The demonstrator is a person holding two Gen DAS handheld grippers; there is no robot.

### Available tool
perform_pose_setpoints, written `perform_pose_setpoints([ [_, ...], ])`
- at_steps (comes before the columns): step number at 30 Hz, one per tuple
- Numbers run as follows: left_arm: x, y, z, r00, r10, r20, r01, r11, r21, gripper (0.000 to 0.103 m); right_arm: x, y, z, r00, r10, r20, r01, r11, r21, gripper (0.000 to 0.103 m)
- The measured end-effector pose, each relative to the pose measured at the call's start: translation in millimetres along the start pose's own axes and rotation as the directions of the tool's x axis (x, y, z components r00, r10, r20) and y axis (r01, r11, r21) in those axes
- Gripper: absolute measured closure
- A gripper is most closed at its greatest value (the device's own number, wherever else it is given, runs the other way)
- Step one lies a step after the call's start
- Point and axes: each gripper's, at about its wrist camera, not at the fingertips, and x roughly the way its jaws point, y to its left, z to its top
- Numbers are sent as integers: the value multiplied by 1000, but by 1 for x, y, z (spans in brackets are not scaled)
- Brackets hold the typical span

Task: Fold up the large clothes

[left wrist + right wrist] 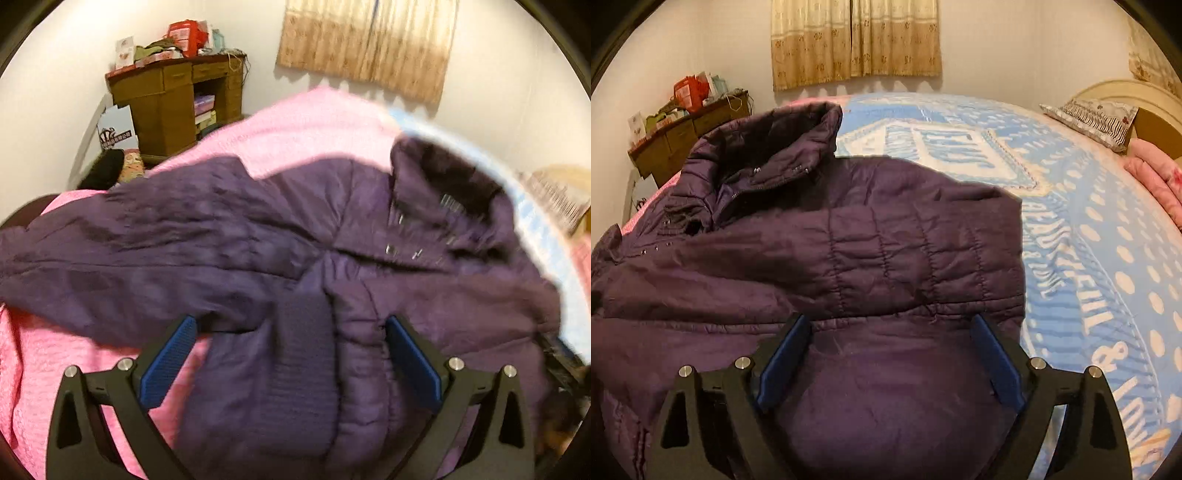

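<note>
purple jacket [820,236] on bed [1089,229], sleeves look folded in; body fold remains. left gripper [291,354] and right gripper [890,350] both spread, holding nothing.

The jacket [820,258] lies spread on the bed [1089,229], its collar [798,147] at the far end; a blanket [303,125] lies under it on the left, a printed cover [960,147] to its right; a pillow [1093,118] sits at the far right against the headboard [1126,92]; the counter [173,96] stands far left against the wall, clutter [173,40] piled on it; a curtain [855,40] hangs on the far wall; each pair of tongs, left tongs [291,325] and right tongs [890,325], hangs over the jacket's near part, which lies between the spread pads.
</note>
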Motion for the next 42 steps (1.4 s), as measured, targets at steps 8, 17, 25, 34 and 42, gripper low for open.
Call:
perform_pose_setpoints([
  [8,-76,125,5,954,263,144,-231,950,-209,0,-2,-1,-1,1000,4,20,-4,1000,1,12],
  [17,-111,300,-22,914,386,126,-181,665,-724,13,-3,3,-5,1000,-1,23,1,1000,0,11],
  [25,-58,327,-5,953,294,66,-145,640,-755,13,-3,5,-7,1000,-14,21,15,1000,-6,11],
  [34,-20,337,1,968,247,54,-92,545,-833,21,-3,5,-7,1000,-16,21,16,1000,-7,10],
  [42,-24,321,13,948,316,28,-200,664,-720,91,-3,5,-7,1000,-16,21,16,1000,-6,10],
])
